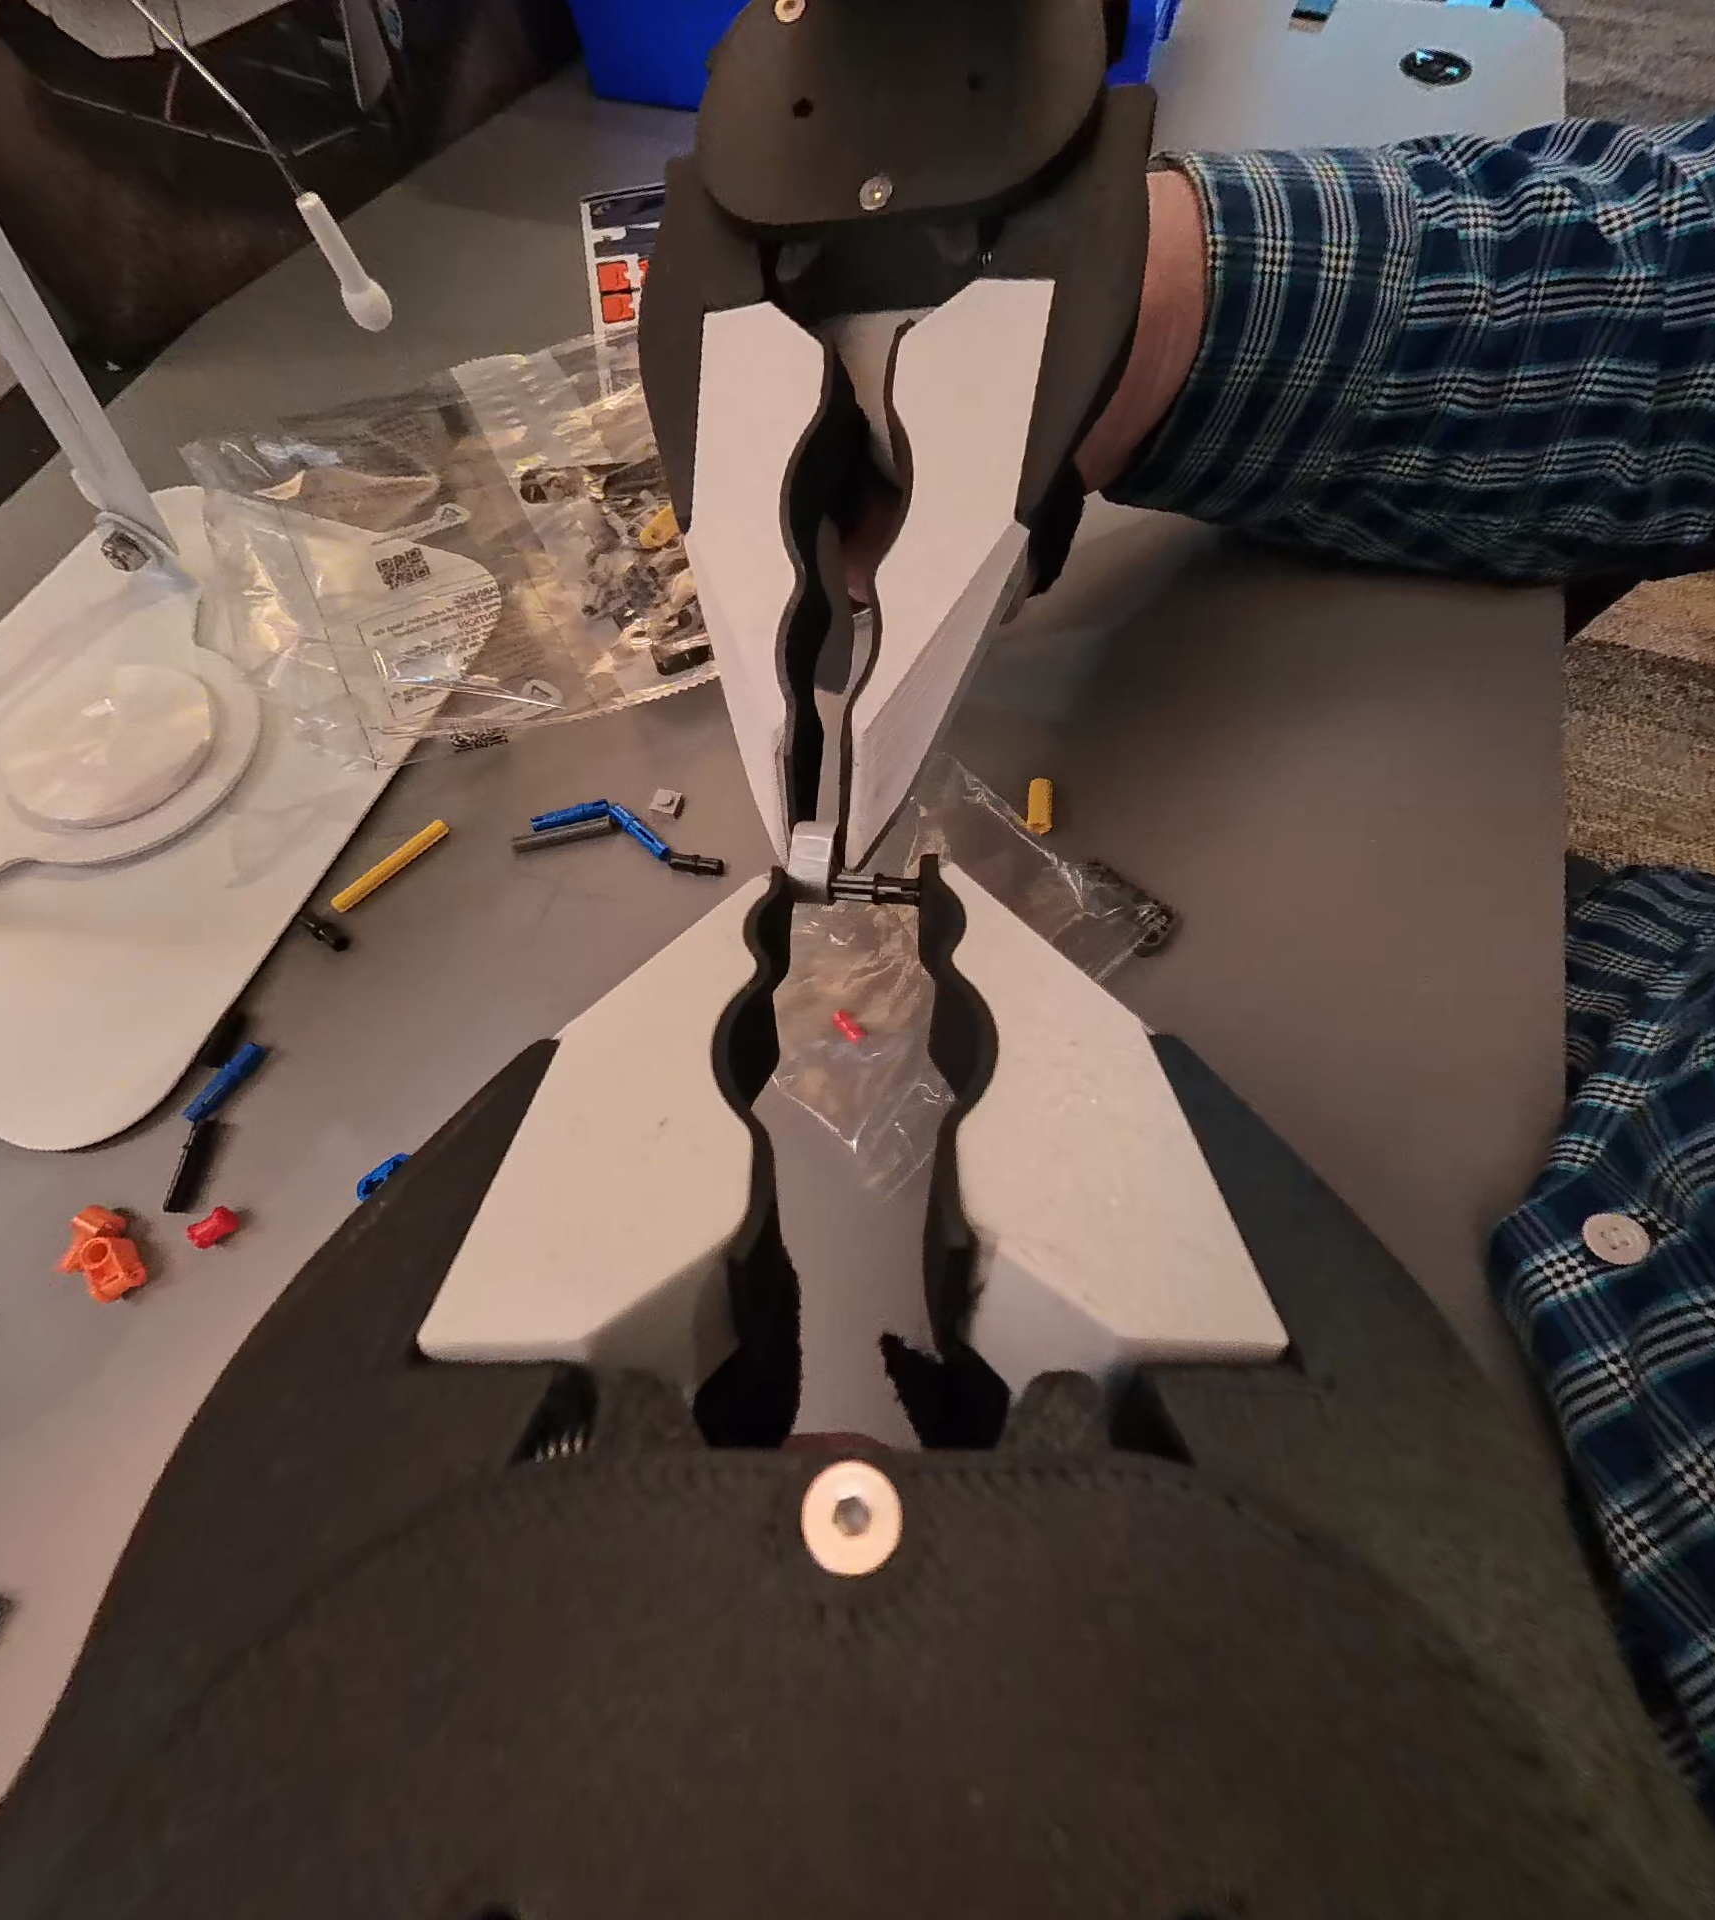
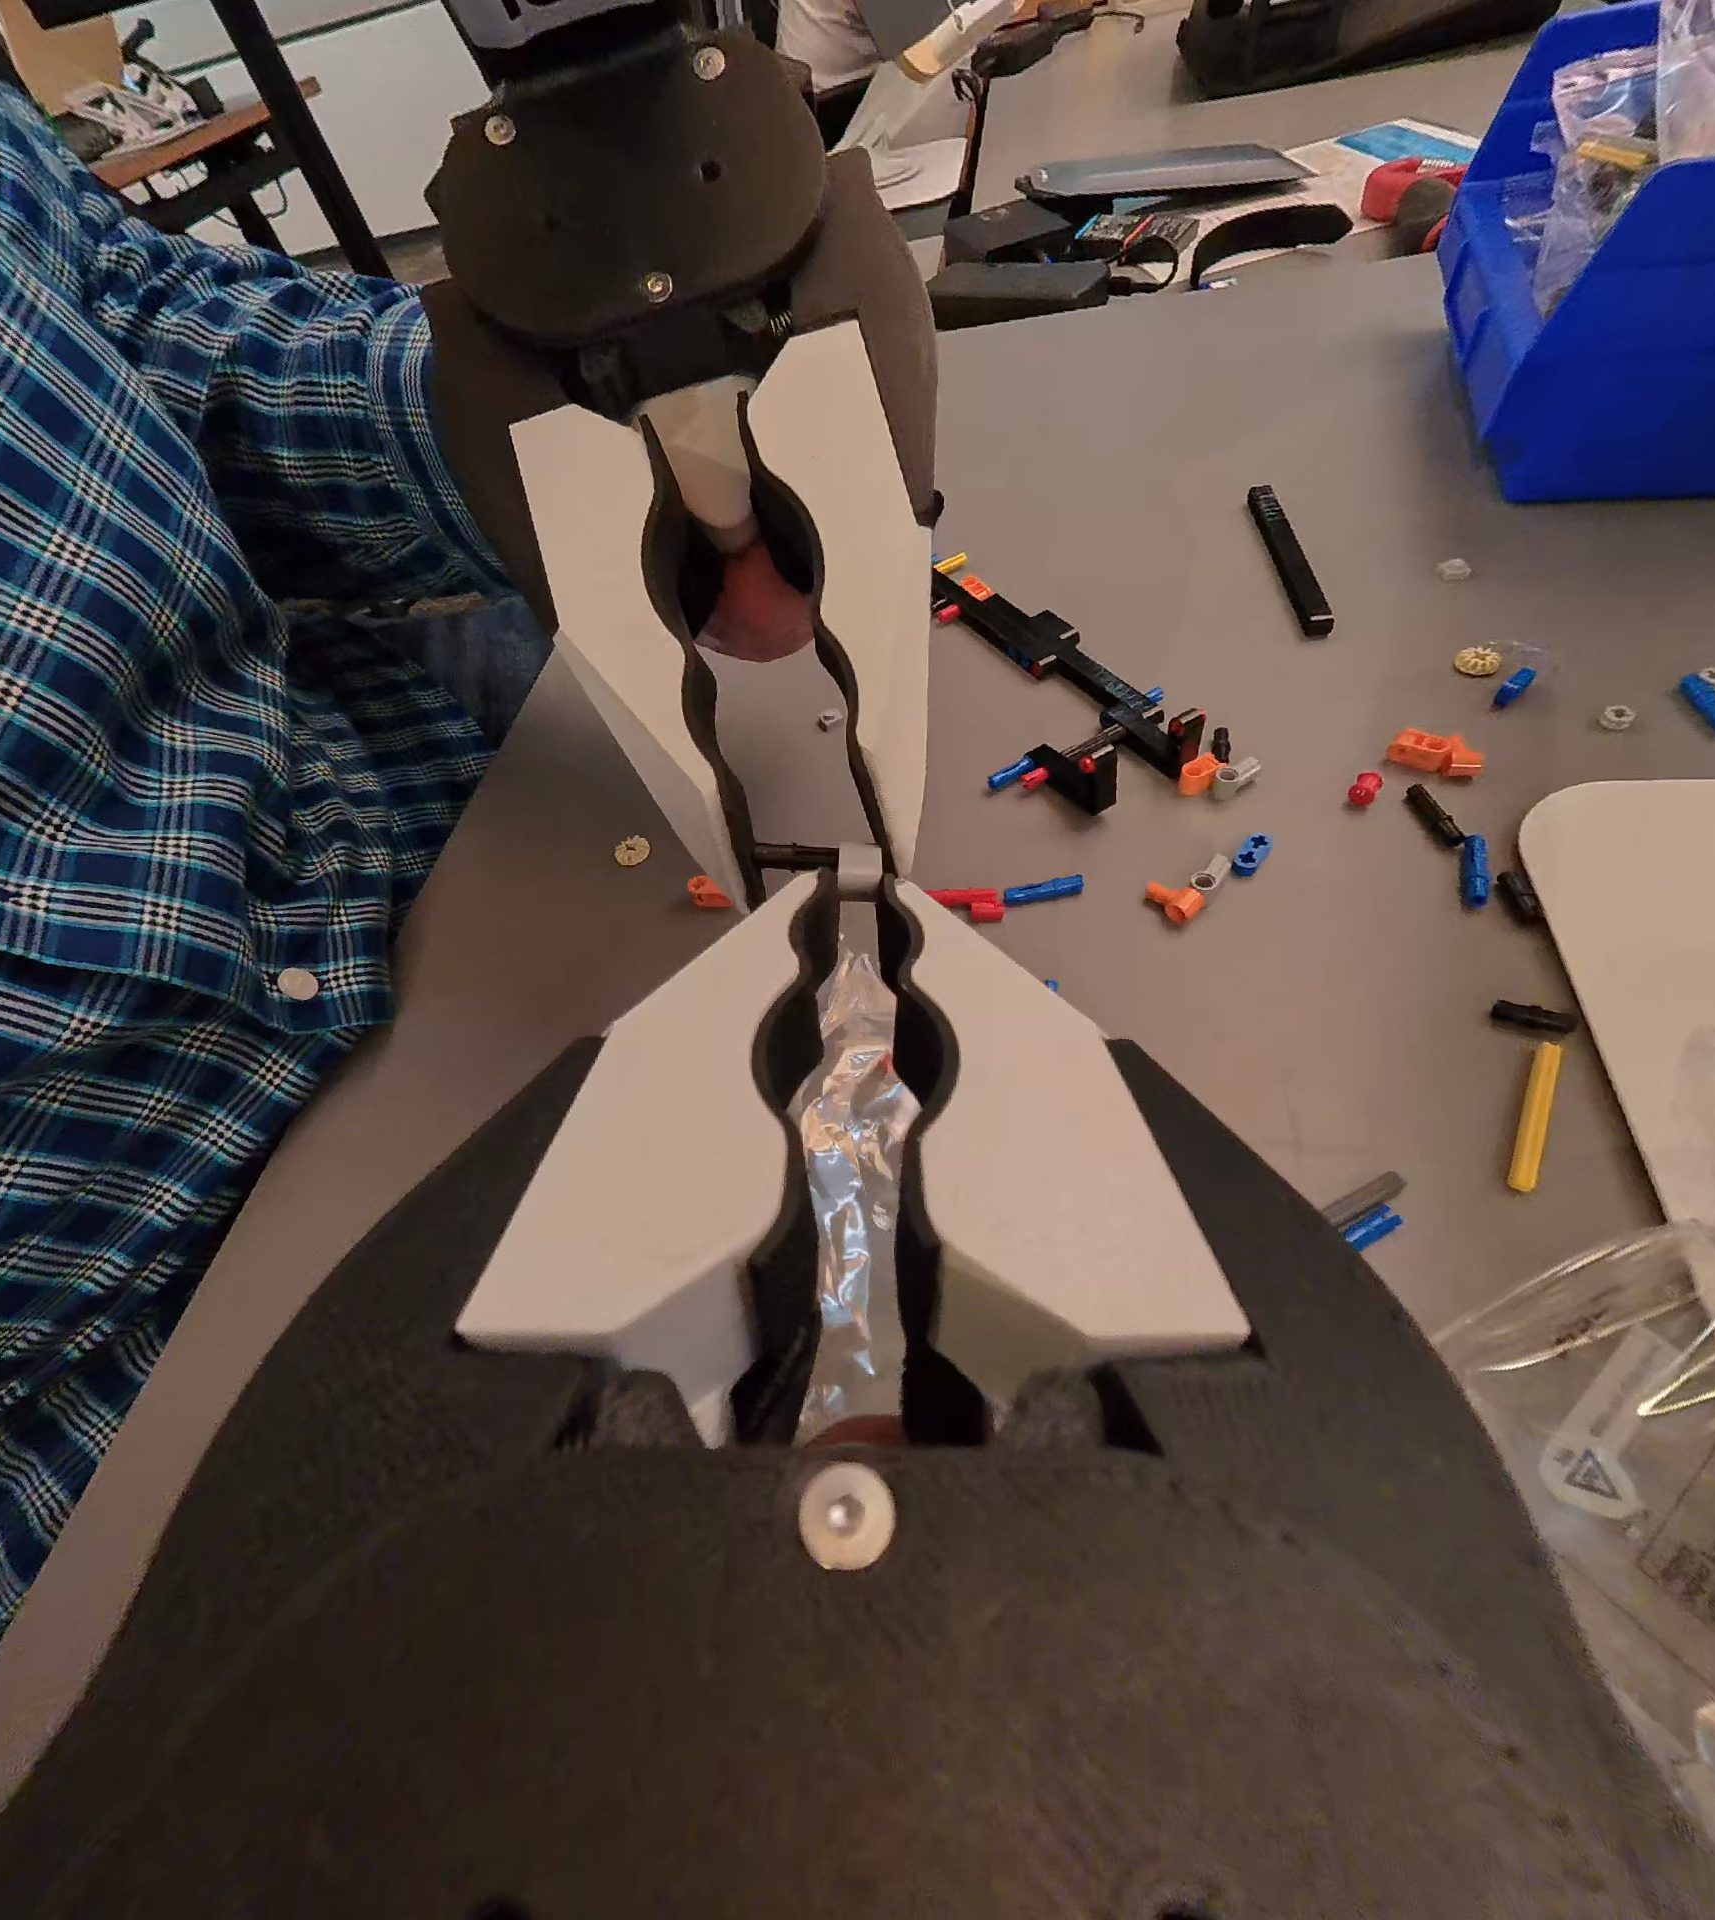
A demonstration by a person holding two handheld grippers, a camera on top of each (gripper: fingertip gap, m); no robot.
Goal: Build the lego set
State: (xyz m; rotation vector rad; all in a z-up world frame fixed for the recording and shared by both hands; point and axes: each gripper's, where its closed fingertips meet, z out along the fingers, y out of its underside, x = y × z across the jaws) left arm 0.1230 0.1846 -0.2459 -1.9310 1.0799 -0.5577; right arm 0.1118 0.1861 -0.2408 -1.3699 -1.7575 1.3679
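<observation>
Observed: your right gripper [image 2: 858, 896] is clamped narrow on a small grey connector [image 2: 858, 864], which it holds in the air above a crumpled clear bag [image 1: 863, 1060] on the grey table [image 1: 1300, 831]. A black pin [image 1: 874, 888] projects sideways from that connector. Your left gripper [image 1: 851, 883] stands at a moderate gap, bracketing the pair lengthwise: one fingertip bears on the pin's free end, the other against the far side of the connector. The step in hand appears to be seating the pin by squeezing along its axis. How deep it already sits cannot be told from either view. Recommendations: keep the pin square to the left fingers, since a tilted pin is likely to skate off the fingertip and spring away. Close the left jaws slowly and evenly. Do not relax the right grip, because the connector is small, only the tips hold it, and it may rotate under a side load. Keep both tools level with one another while pressing. Work over the bag so that a dropped piece is easily recovered among the loose pins [image 2: 1040, 890] scattered nearby. The partly built black assembly [image 2: 1092, 686] lies well apart on the table and is not involved at this stage.
</observation>
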